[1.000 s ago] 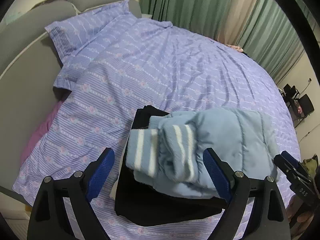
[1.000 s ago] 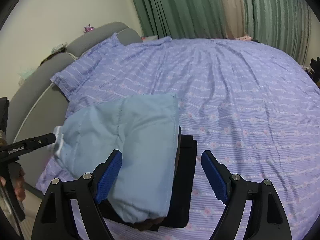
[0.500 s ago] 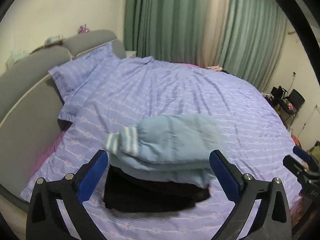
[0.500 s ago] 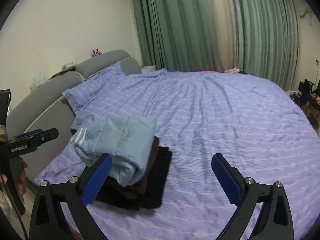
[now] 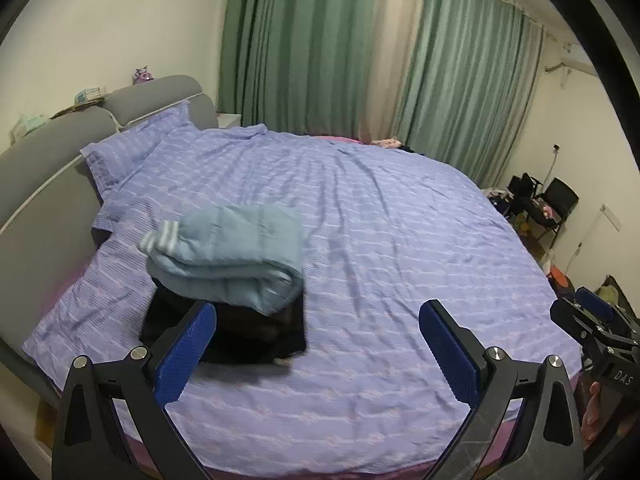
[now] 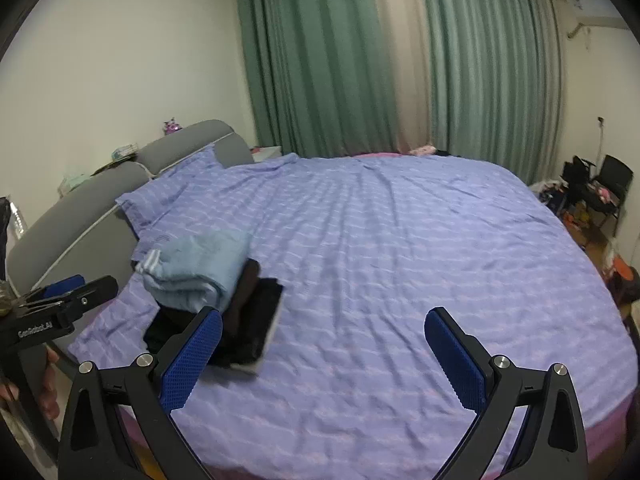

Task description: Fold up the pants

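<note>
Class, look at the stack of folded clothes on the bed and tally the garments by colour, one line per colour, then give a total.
Light blue folded pants with white-striped cuff: 1
Dark brown folded garment: 1
Black folded garment: 1
Total: 3 that can be told apart; the dark layers may hide more.

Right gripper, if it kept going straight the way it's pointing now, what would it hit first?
Probably the bare purple bedspread. The right gripper is open with nothing between its fingers, and the folded light blue pants lie left of that line, though depth is uncertain.
</note>
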A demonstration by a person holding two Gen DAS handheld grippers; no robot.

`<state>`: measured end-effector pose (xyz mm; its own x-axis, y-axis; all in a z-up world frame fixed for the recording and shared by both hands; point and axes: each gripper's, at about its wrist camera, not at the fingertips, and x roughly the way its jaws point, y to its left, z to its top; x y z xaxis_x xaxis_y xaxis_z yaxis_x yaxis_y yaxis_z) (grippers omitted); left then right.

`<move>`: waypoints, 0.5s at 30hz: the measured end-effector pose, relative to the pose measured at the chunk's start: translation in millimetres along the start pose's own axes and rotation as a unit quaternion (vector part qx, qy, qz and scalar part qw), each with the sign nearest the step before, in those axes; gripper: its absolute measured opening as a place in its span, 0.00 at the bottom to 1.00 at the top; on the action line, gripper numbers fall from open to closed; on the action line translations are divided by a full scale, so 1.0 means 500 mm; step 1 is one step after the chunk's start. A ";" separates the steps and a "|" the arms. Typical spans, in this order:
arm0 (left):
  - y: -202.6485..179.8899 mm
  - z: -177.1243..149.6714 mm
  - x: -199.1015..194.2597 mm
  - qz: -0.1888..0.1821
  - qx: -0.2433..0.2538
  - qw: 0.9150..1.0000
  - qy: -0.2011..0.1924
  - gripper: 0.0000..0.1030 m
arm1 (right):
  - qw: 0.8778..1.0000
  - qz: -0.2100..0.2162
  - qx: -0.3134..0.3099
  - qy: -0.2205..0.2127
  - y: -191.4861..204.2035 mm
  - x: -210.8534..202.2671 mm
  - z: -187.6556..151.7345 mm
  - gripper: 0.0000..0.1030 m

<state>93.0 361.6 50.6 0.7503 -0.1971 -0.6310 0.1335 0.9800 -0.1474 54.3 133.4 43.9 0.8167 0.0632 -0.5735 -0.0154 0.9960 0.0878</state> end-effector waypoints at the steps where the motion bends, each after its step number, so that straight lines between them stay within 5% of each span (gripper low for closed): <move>1: -0.020 -0.007 -0.009 -0.001 0.004 1.000 -0.002 1.00 | 1.000 -0.003 0.002 0.002 -0.015 -0.013 -0.006 0.99; 15: -0.259 -0.094 -0.104 0.008 0.037 0.999 -0.020 1.00 | 1.000 -0.021 0.019 -0.004 -0.218 -0.179 -0.068 0.99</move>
<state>6.4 243.9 66.7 0.7777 -0.1807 -0.6020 0.1674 0.9827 -0.0786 -36.6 21.1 57.7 0.8206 0.0200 -0.5712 0.0409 0.9948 0.0935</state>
